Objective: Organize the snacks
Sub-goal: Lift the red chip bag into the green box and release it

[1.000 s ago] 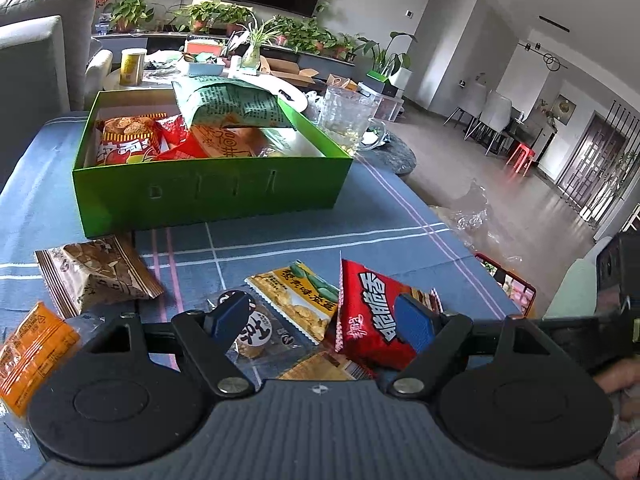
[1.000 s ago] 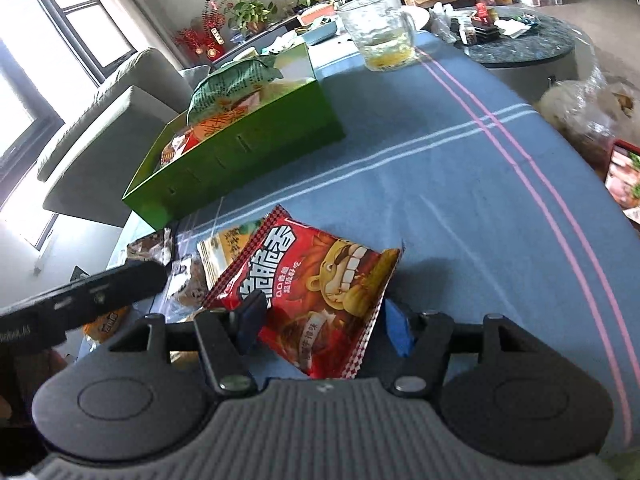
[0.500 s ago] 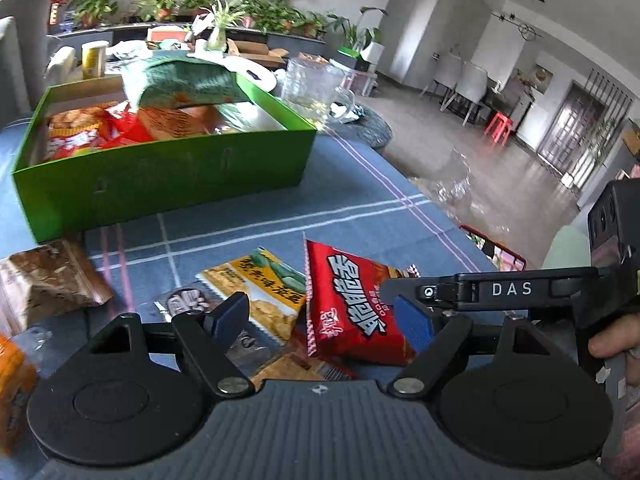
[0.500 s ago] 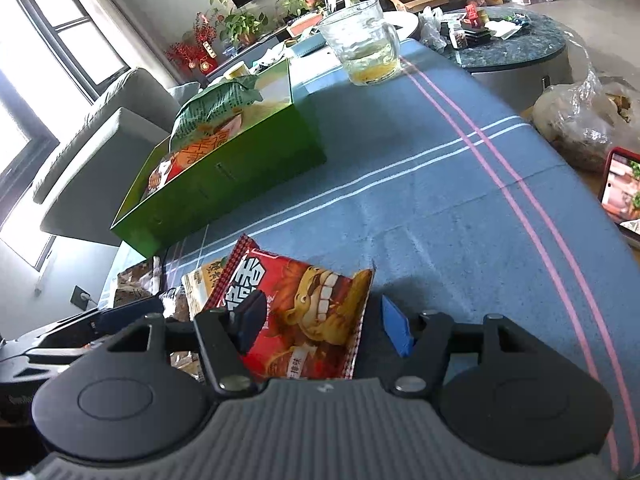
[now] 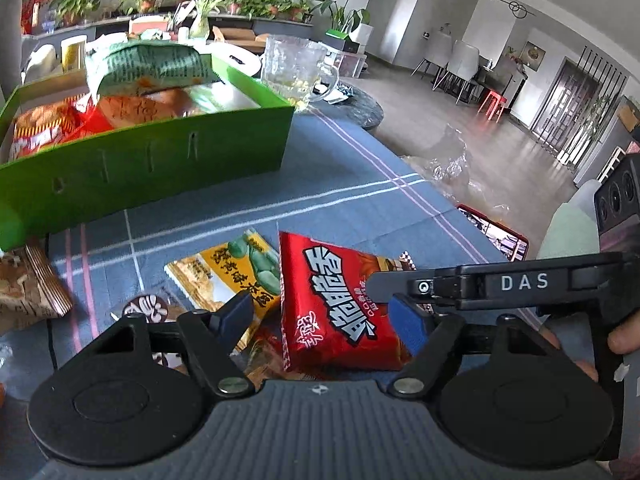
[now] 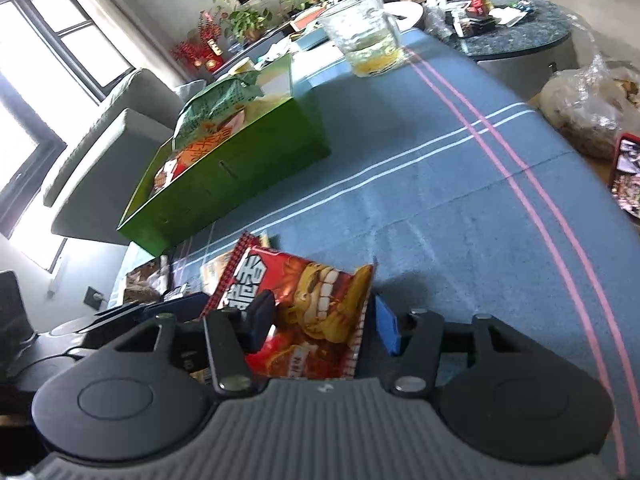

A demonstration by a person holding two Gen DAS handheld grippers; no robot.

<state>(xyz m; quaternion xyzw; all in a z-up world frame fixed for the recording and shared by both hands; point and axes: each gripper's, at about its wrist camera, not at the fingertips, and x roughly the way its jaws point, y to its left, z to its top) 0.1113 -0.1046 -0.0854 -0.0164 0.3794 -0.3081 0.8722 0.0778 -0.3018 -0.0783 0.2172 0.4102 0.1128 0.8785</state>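
A red snack packet lies tilted on the blue tablecloth, partly over a yellow packet. In the right wrist view my right gripper is closing on the red snack packet, its fingers at both side edges and the bag buckled between them. One right finger shows in the left wrist view, resting against the packet's right side. My left gripper straddles the same packet with jaws closing; its left pad stands apart from the bag. The green box behind holds several snacks.
A brown packet lies at the left under the box's corner. A glass mug stands behind the box. A clear plastic bag and a red-edged tray sit off the table's right edge.
Both grippers' jaws have narrowed. The left gripper has shifted toward the red packet, and the right gripper's finger has come into its view against the packet.
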